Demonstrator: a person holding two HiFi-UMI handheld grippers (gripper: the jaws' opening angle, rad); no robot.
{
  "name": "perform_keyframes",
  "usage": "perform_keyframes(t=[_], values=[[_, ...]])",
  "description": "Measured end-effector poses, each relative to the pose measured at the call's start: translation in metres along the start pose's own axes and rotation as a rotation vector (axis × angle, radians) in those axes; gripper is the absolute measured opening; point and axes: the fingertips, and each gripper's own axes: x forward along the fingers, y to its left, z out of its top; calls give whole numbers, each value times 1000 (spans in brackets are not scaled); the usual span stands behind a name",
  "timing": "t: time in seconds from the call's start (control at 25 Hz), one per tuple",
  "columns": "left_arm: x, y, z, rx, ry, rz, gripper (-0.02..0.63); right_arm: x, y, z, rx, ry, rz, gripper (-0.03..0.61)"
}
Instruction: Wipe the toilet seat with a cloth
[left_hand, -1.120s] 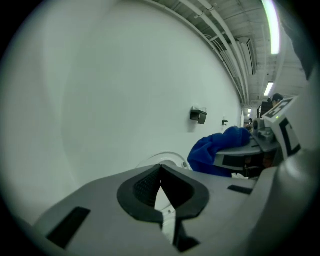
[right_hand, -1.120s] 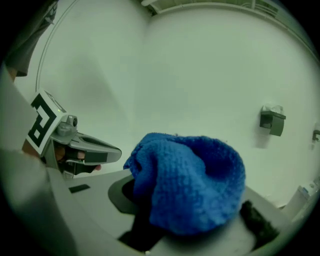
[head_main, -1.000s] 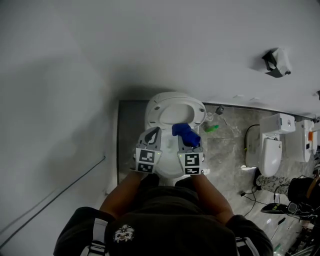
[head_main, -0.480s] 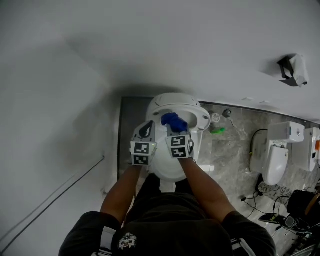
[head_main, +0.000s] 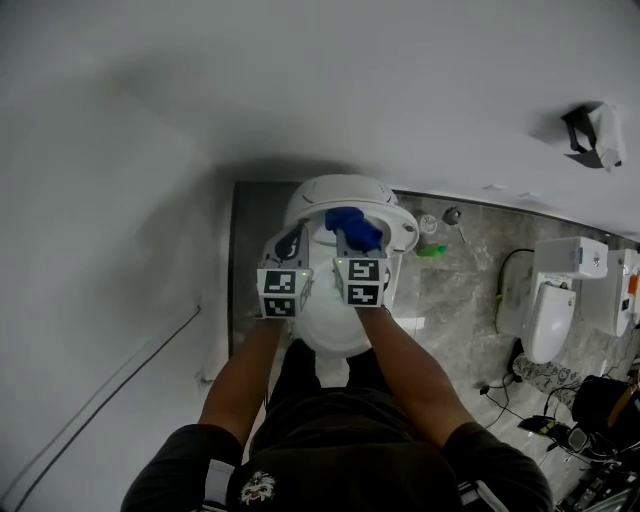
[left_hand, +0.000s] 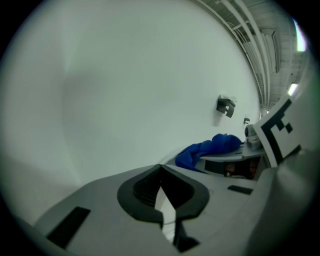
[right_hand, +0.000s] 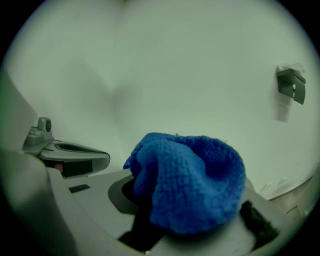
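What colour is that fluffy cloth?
Bright blue. The cloth shows best in the right gripper view.

Right tool carries blue terry cloth further back over white toilet seat; left tool advances alongside.

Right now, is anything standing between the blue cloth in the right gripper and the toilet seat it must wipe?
Nothing visible does. The blue cloth, clamped in the right gripper, hangs over the white toilet seat. The left gripper, shut and empty, sits alongside, not between.
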Motion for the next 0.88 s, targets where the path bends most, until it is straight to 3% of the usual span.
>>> perform_keyframes(t=[0.36, 0.68, 0.88], values=[[15, -50, 0, -8, -21, -55, 9, -25, -57, -6, 27, -45, -89, 91], [39, -81, 1, 47, -42, -74, 9, -40, -107, -52, 30, -2, -152, 91], [51, -103, -23, 48, -26, -96, 9, -47, -119, -94, 41, 47, -151, 91]])
